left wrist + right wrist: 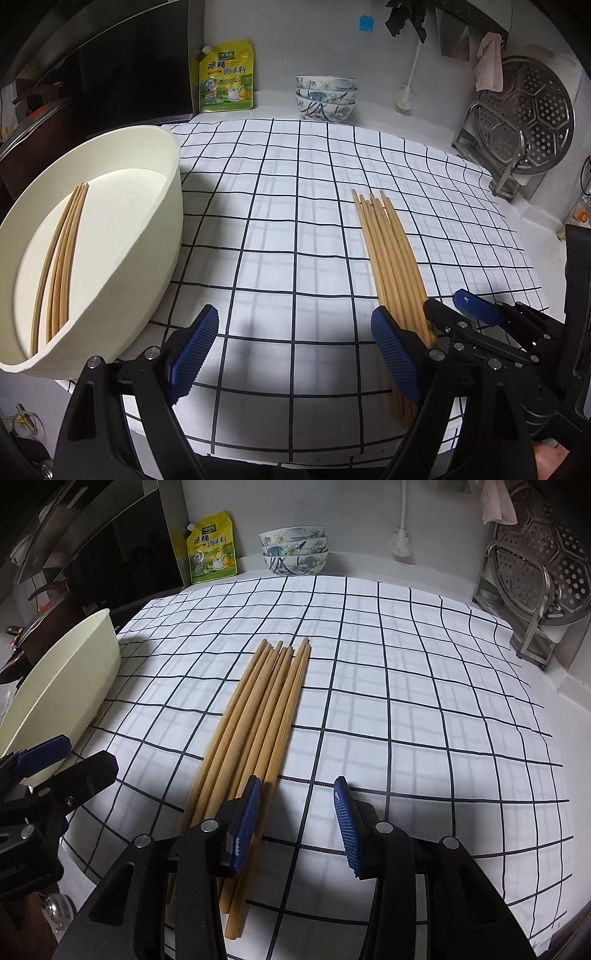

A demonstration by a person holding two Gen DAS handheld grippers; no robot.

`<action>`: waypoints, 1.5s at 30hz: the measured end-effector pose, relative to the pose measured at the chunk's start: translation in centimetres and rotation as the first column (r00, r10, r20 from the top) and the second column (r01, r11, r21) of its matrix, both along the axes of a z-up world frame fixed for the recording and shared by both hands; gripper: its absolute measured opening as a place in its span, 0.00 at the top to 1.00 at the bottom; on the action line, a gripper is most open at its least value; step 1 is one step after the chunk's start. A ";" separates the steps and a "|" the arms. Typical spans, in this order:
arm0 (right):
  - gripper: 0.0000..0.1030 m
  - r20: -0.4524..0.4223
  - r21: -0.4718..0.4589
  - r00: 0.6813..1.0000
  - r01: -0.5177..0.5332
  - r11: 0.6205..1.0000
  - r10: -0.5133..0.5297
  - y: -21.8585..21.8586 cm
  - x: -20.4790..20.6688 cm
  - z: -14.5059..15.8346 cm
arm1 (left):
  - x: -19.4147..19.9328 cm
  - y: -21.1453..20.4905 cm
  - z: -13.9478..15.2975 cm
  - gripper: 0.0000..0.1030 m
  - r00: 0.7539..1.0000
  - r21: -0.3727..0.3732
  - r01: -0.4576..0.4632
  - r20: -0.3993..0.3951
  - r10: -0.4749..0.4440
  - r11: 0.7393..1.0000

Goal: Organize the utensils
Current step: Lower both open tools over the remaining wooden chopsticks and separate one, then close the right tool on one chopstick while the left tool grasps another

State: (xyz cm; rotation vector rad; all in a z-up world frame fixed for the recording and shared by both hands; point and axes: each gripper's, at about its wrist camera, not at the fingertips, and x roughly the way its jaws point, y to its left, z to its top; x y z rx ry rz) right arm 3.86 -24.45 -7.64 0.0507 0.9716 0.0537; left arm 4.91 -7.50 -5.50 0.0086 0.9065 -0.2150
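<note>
**Chopsticks on the checked cloth, both grippers open**

A white cloth (406, 701) with a dark grid covers a kitchen counter, with grey walls behind.

Nearest the right wrist camera, the right gripper (297, 823) hangs low over the cloth with its blue-padded jaws spread apart and nothing between them. Its left finger stands over the near ends of the loose chopsticks (258, 716), a bundle of wooden sticks lying side by side on the cloth and running away from the camera.

In the left wrist view the left gripper (291, 354) also has its jaws wide apart, with only cloth between them. The loose chopsticks (391, 258) lie just beyond and under its right finger, and the right gripper (476, 306) shows at the right edge, beside the bundle.

To the left stands the cream oval tub (110, 236), resting on the cloth's left edge. Inside it lie a few tub chopsticks (59, 258), together along the floor of the tub.

Farther back, against the wall, are a yellow seasoning pouch (226, 77), a stack of patterned bowls (325, 96), a white brush (404, 98), and a perforated steamer plate (532, 114) propped in a metal rack.
</note>
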 end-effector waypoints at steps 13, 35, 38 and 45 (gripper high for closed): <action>0.62 -0.012 -0.021 0.999 0.051 0.998 -0.051 -2.3 -0.3 -0.3 | 0.7 -1.6 -1.8 0.17 0.999 0.003 0.029 -0.033 -0.029 1.000; 0.61 0.012 0.026 0.998 0.067 0.997 -0.067 -3.8 -0.8 -0.1 | 2.2 -4.1 -3.8 0.12 0.999 0.107 0.027 -0.038 -0.023 0.994; 0.61 0.012 0.005 0.998 0.061 0.998 -0.061 -3.4 -0.7 -0.2 | 2.7 -3.8 -3.8 0.12 0.999 0.105 0.013 -0.040 -0.009 0.994; 0.61 0.034 -0.039 0.997 0.072 0.997 -0.070 -3.1 -0.5 -0.5 | 3.5 -4.7 -3.7 0.27 1.000 0.103 0.015 -0.017 -0.014 0.995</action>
